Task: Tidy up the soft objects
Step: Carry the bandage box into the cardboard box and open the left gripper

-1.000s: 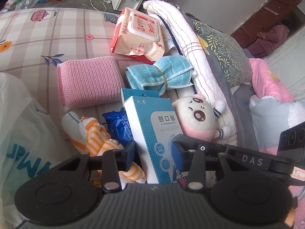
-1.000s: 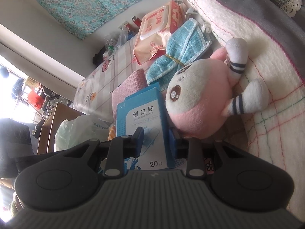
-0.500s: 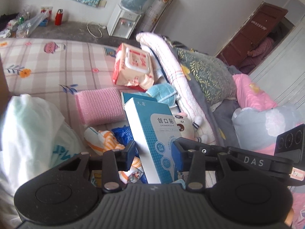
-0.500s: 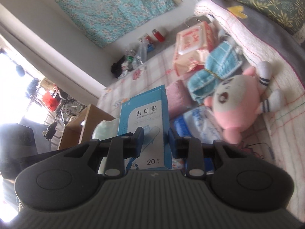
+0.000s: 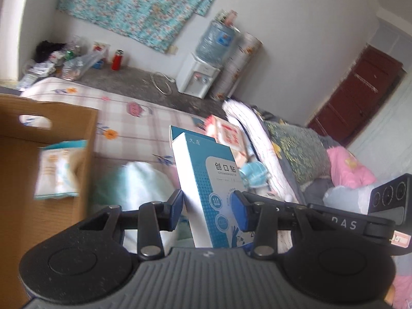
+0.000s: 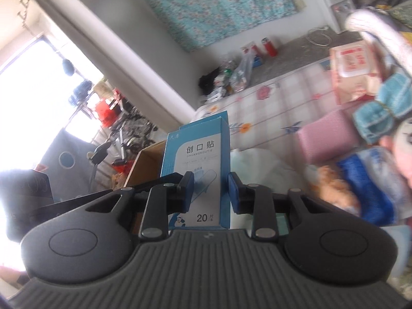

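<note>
**A:** Going from the left in the left wrist view, what is there?

**B:** A cardboard box (image 5: 85,139) with a handle slot, and a pale packet (image 5: 58,168) lying inside it. Just right of the box wall is a blurred white plastic bag (image 5: 139,182) on the bed (image 5: 123,118).

**A:** And in the middle?

**B:** The left gripper (image 5: 207,209) has its jaws clamped on a blue and white carton (image 5: 203,180) of plasters, standing upright and lifted clear of the bed. The right gripper (image 5: 334,221) reaches in from the right side and grips the same carton.

**A:** Does the right wrist view agree?

**B:** Yes. There the right gripper (image 6: 209,188) has its jaws narrow on the carton (image 6: 198,154), one pad on each side of its lower half. The cardboard box (image 6: 146,164) shows behind the carton to the left.

**A:** Where are the soft things?

**B:** Right of the carton, down on the bed: a pink sponge block (image 6: 327,139), a blue cloth tied in a bow (image 6: 383,105), a wet-wipes pack (image 6: 352,72) behind them, and a blue packet (image 6: 370,180) nearer the camera, all blurred. A rolled white quilt (image 5: 257,134) borders them in the left wrist view.
</note>
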The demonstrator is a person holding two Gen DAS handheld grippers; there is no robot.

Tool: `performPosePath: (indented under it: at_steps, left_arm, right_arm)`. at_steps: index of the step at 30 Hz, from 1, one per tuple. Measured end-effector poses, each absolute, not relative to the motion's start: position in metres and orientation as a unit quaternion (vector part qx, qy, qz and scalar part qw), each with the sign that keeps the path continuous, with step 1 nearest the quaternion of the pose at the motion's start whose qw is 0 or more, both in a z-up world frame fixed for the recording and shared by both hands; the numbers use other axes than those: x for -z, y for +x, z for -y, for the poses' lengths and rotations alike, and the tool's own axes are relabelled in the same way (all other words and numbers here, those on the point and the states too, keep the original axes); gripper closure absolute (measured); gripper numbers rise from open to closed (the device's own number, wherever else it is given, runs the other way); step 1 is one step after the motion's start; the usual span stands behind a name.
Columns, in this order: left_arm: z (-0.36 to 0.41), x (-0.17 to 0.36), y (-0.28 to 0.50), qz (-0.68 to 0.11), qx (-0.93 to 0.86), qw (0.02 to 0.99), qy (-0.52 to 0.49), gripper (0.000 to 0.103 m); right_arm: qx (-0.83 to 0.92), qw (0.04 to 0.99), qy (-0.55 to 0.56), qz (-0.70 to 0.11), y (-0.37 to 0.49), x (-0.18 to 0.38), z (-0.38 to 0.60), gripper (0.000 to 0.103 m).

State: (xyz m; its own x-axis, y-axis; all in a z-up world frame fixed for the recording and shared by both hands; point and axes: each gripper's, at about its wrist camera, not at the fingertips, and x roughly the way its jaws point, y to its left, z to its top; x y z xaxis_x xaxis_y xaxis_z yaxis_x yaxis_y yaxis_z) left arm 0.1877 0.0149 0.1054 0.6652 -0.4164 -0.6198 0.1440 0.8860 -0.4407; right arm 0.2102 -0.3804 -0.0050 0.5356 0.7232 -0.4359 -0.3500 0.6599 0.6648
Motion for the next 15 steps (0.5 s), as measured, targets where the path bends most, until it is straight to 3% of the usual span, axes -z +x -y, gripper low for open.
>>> performPosePath:
  at_steps: [7,15]
  left_arm:
    - [-0.104,-0.118,0.161,-0.351,0.077,0.911,-0.201,0.061]
    - [-0.190,-0.094,0.166,-0.365,0.005,0.901,-0.235,0.061]
  right_arm:
    - [-0.393,0.808,0.229,-0.374,0.208,-0.016,0.274,0.074]
    - [-0.419,0.785,0.191,-0.415,0.217,-0.009,0.168,0.074]
